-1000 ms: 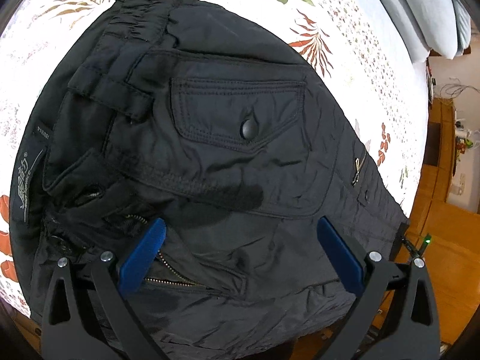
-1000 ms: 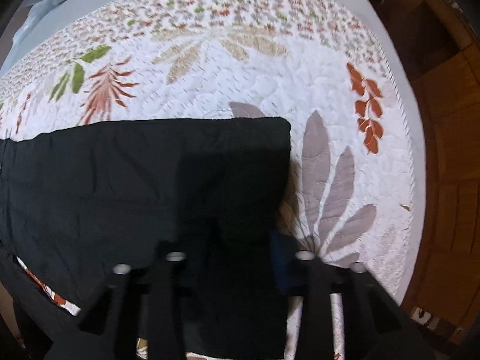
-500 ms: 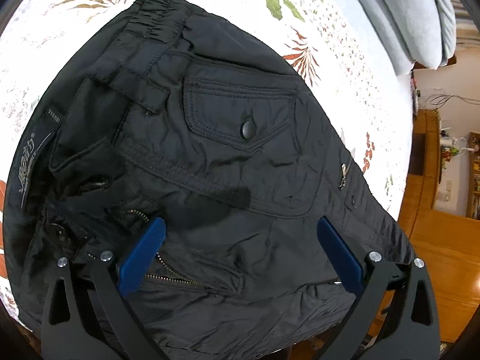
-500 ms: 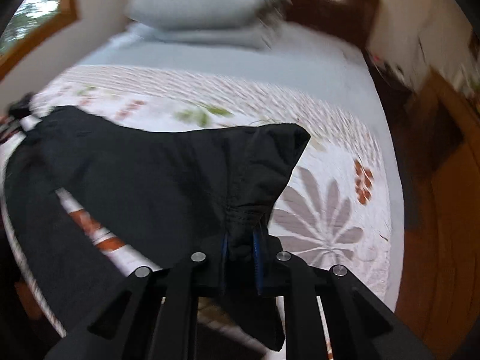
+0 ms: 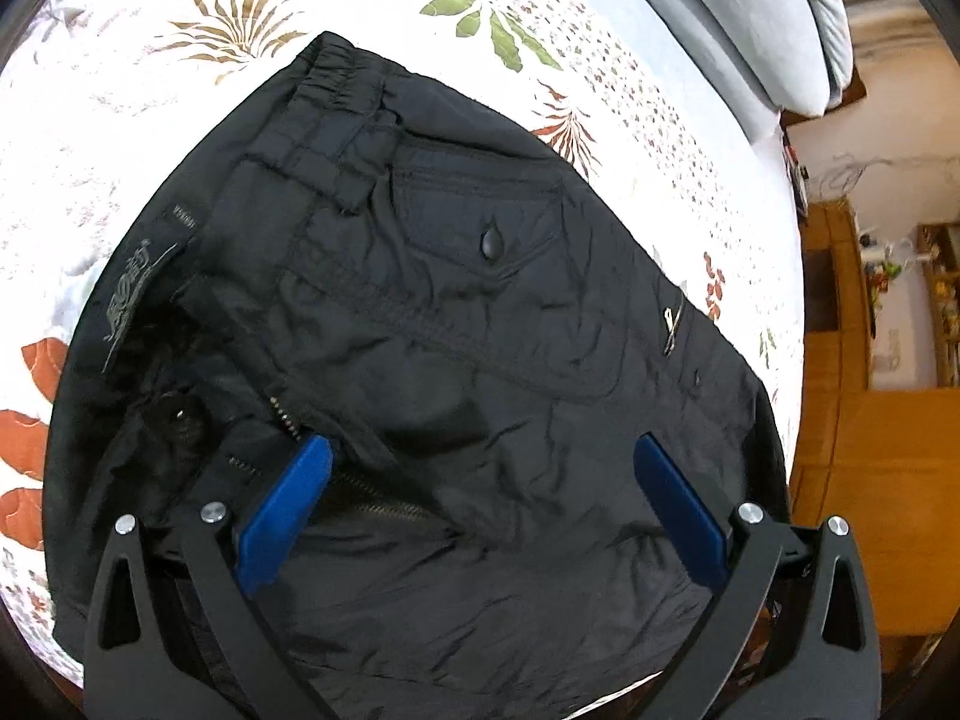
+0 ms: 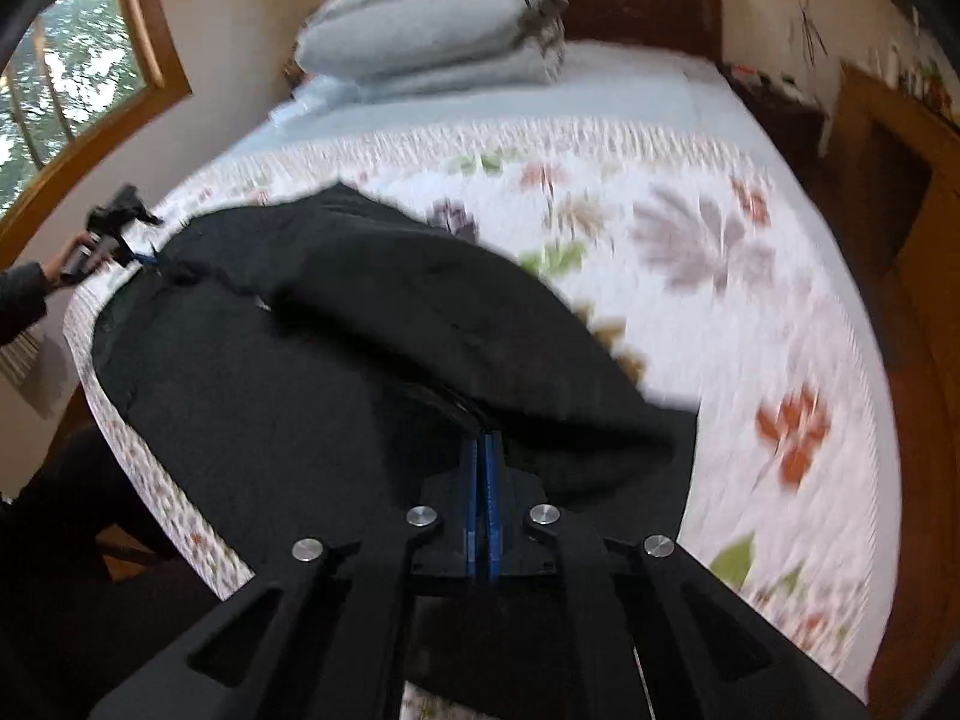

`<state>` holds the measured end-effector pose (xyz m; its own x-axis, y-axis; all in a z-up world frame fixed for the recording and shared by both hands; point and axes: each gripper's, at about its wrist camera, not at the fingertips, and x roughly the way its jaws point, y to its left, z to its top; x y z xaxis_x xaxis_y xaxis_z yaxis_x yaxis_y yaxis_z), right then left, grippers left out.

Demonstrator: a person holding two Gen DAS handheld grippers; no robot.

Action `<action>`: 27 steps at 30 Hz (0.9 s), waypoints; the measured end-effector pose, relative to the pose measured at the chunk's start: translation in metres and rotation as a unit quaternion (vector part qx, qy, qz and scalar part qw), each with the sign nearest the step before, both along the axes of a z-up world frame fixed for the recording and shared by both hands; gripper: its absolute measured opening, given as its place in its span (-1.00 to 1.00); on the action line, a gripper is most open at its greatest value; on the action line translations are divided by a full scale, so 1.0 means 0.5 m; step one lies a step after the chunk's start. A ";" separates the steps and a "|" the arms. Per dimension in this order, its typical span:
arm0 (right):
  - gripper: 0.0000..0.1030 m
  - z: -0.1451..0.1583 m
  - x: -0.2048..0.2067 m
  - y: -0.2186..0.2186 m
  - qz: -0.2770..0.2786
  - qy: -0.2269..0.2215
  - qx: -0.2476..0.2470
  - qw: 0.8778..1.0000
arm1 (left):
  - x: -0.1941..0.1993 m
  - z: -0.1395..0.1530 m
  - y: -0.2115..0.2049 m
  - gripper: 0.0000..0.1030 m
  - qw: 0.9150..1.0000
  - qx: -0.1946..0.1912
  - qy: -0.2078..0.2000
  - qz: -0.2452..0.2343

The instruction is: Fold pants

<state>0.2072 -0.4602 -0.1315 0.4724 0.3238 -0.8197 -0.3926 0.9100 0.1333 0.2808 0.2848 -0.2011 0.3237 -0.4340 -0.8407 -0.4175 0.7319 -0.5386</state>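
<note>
Pants [image 5: 456, 324]: black, lying on the bed [image 5: 630, 114]; waist end spreading flat under the left hand-held gripper, pocket flap and open fly facing up.
Leg end [image 6: 456, 324]: being lifted off the quilt and carried over toward the waist; a second ago it was lying flat.
Right hand-held gripper [image 6: 482, 450]: jaws having just been closing, now pressing together on the hem, cloth bunching between the blue pads.
Left hand-held gripper [image 5: 480, 498]: jaws standing wide apart, hovering over the fly area, clamping nothing; contact with the cloth is unclear. The view is now showing more of the waistband than a second ago.
Person: hand [image 6: 57, 267] and sleeve showing at the far left of the right view, holding the left tool.
Duvet [image 6: 432, 30]: folded, sitting at the head of the bed, well apart from the pants.
Meaning for task: the lengthwise fold seems to be under way; the hem is not yet laid on the waist.
</note>
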 end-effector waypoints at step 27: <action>0.40 -0.017 0.540 0.748 0.245 0.060 -0.029 0.967 | -0.028 0.029 0.005 0.96 0.992 0.045 -0.079 -0.084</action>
